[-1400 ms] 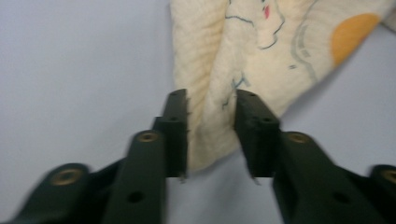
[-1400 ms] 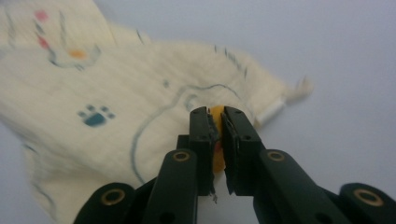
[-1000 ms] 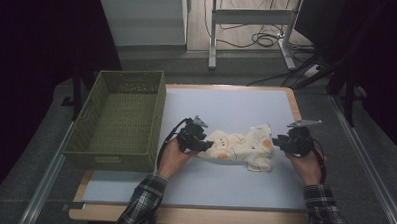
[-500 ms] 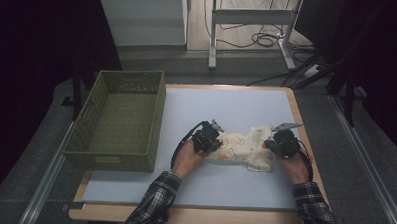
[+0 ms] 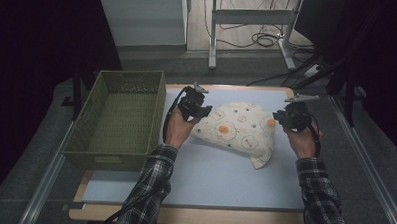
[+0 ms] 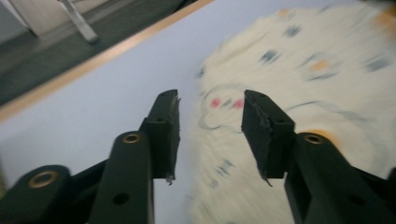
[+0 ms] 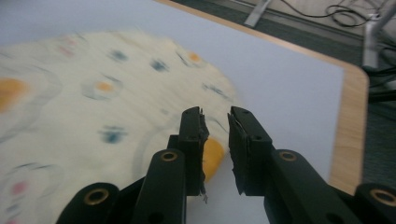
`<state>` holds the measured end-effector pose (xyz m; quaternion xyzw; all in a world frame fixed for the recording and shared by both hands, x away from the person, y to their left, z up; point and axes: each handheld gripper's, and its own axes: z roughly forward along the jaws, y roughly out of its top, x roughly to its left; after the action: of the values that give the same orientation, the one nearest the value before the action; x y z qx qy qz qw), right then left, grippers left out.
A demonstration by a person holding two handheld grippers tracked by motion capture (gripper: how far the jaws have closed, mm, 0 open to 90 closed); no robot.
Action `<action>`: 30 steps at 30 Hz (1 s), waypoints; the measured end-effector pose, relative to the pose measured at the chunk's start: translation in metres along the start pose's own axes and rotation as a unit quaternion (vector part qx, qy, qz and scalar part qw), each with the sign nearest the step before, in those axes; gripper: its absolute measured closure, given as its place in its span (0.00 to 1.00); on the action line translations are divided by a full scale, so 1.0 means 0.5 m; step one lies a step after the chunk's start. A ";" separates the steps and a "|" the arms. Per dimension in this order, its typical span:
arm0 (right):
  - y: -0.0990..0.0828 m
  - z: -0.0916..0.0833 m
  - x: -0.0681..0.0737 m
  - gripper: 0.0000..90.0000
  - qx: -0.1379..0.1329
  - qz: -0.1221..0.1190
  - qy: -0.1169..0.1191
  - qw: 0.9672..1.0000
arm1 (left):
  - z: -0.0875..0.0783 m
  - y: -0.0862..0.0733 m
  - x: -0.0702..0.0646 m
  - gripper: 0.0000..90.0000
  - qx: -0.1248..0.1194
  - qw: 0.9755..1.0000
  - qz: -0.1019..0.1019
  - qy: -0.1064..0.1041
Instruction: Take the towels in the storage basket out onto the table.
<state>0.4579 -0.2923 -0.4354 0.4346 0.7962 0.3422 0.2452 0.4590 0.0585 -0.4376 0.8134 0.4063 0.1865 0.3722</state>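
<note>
**Cloth released and spread; both grippers drawn apart above its edges**

Since the earlier high-view frames the two hands have been carried outward and lifted, and the patterned cloth, bunched narrowly between them half a second before, now lies opened out on the blue mat; the jaws of both grippers have just been opening, and nothing is seen between either pair.

The left gripper is held just off the cloth's left edge; in the left gripper view its jaws stand clearly apart, with the cloth lying ahead and to the right of them and bare mat ahead to the left. The right gripper is held at the cloth's right edge; in the right gripper view its jaws stand only narrowly apart, unclamped, with the cloth spread ahead and to their left, an orange patch just behind the left jaw.

The step in hand is judged to be flattening or folding the cloth; it would be done best if each edge were pinched at a corner rather than mid-hem, the jaws being lowered flat to the mat so that a single layer is taken; the lower right flap appears still turned and should be smoothed first.

Both forearms are brought in from below, wrists bent, grippers pointed forward and downward; the green basket stands to the left of the left gripper, beside the mat.
</note>
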 end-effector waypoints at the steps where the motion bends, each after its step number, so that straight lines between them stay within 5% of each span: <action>1: 0.000 0.000 0.000 0.83 0.000 0.000 0.000 1.000 | 0.000 0.000 0.000 0.61 0.000 1.000 0.000 0.000; 2: -0.017 -0.001 0.004 0.81 0.002 0.000 0.022 1.000 | 0.001 -0.025 -0.008 0.60 0.008 1.000 0.012 -0.001; 4: -0.028 0.000 0.008 0.81 0.007 -0.003 0.028 1.000 | 0.001 -0.038 -0.013 0.59 0.016 1.000 0.017 -0.002; 9: -0.085 -0.014 0.035 0.80 0.022 0.003 0.072 0.997 | 0.001 -0.096 -0.038 0.57 0.039 0.999 0.019 -0.023; 13: -0.121 -0.035 0.070 0.80 0.036 -0.015 0.096 0.995 | -0.005 -0.137 -0.044 0.54 0.046 0.999 0.014 -0.025; 16: -0.155 -0.048 0.102 0.80 0.049 -0.007 0.128 0.991 | -0.007 -0.176 -0.037 0.50 0.058 0.998 0.000 -0.040; 21: -0.185 -0.047 0.156 0.78 0.054 -0.023 0.169 0.984 | -0.002 -0.215 -0.038 0.47 0.071 0.997 0.003 -0.023; 26: -0.190 -0.019 0.199 0.72 0.076 -0.074 0.125 0.986 | 0.019 -0.209 -0.040 0.44 0.075 0.997 -0.001 -0.012; 28: -0.195 -0.016 0.205 0.93 0.078 -0.087 0.112 0.987 | 0.027 -0.204 -0.038 0.45 0.072 0.997 -0.001 -0.007; 30: -0.197 -0.020 0.205 0.98 0.078 -0.094 0.108 0.987 | 0.036 -0.198 -0.036 0.47 0.071 0.997 -0.007 -0.007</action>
<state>0.3478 -0.2459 -0.5131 0.3364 0.8795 0.2993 0.1540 0.4072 0.0748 -0.5246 0.8359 0.4219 0.1493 0.3179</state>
